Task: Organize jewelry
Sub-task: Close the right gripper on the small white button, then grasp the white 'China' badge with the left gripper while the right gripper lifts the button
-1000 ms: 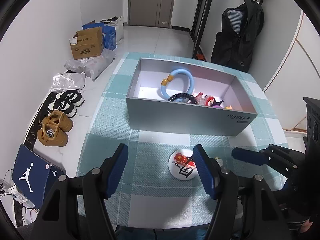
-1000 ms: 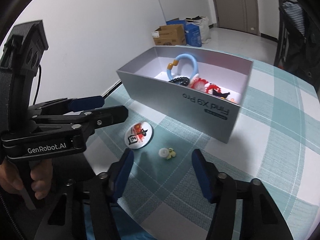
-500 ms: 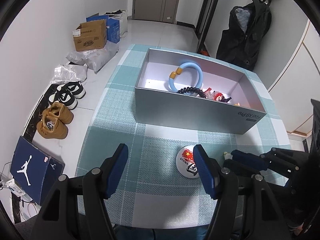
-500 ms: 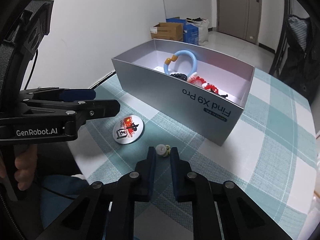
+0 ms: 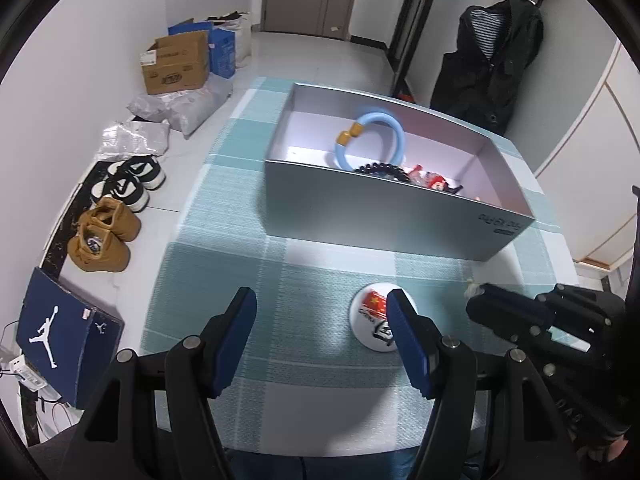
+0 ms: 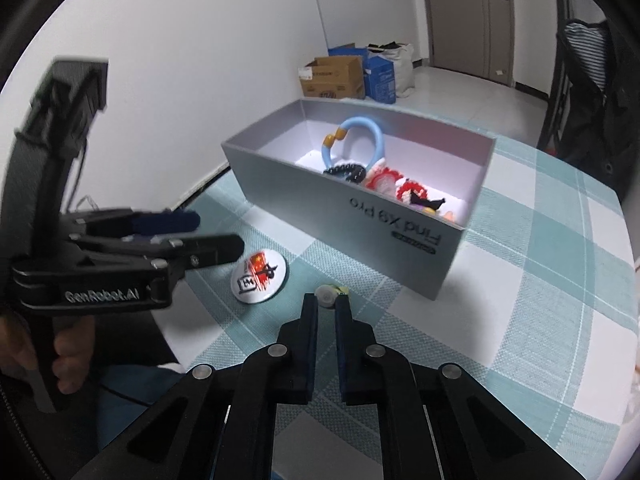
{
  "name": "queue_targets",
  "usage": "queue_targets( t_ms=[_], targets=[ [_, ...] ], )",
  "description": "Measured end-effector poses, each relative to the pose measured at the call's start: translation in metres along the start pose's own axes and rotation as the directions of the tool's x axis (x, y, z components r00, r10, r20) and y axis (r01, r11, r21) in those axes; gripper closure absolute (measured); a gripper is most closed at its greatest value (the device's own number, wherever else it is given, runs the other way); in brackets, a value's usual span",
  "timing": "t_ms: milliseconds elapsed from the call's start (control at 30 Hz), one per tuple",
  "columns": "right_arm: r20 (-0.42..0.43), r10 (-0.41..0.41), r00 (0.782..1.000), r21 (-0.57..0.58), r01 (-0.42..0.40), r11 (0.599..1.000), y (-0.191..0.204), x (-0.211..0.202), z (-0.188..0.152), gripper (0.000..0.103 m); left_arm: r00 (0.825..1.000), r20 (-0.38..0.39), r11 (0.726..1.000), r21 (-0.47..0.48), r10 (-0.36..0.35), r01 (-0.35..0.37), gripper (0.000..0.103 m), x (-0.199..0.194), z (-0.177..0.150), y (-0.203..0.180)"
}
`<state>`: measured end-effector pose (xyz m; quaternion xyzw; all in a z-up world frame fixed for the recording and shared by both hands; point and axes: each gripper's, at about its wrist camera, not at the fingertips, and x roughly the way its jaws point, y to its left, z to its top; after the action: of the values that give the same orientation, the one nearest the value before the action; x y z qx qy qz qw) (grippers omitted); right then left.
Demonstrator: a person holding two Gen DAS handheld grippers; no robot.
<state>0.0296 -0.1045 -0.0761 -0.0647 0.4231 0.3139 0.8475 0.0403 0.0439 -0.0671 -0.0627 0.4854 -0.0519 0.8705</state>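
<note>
The right gripper [image 6: 327, 309] is closed down to a narrow slot, and the small white-and-yellow trinket [image 6: 329, 294] sits right at its fingertips, at 12 o'clock from them. Whether the pads actually pinch it or only flank it cannot be told from the right wrist view. In the left wrist view the same trinket [image 5: 473, 289] shows as a pale speck at the tip of the right gripper [image 5: 482, 300], over at 3 o'clock.

From the trinket, the round white badge [image 6: 259, 276] with red and black print lies flat on the checked tablecloth [image 6: 520, 280] at about 9 o'clock, close by but apart. The left gripper [image 6: 208, 236] hangs above the cloth at 9 to 10 o'clock of the badge.

The left gripper [image 5: 322, 326] stands wide open and holds nothing. Its right finger [image 5: 404, 332] overlaps the badge [image 5: 372, 322] in the left wrist view; contact cannot be judged.

At 12 to 1 o'clock of the trinket stands the grey box [image 6: 280, 168], open-topped, resting on the cloth. Inside it lie a light blue ring [image 6: 376, 136] with amber beads, a black bead bracelet [image 6: 348, 170] and red-and-white pieces [image 6: 400, 186].

On the floor at 9 o'clock of the table in the left wrist view are tan boots [image 5: 102, 238] and a blue shoe box [image 5: 60, 336].
</note>
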Motion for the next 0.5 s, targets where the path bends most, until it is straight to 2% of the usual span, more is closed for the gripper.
queue_targets(
  t_ms=[300, 500],
  targets=[
    [0.096, 0.035, 0.995, 0.026, -0.037, 0.999, -0.007, -0.029, 0.007, 0.096, 0.999, -0.033, 0.998, 0.045, -0.032, 0.034, 0.041, 0.008, -0.002, -0.012],
    [0.131, 0.045, 0.990, 0.051, -0.052, 0.997, -0.017, -0.036, 0.015, 0.096, 0.998, -0.052, 0.997, 0.057, -0.040, 0.043, 0.041, 0.011, -0.003, -0.020]
  ],
)
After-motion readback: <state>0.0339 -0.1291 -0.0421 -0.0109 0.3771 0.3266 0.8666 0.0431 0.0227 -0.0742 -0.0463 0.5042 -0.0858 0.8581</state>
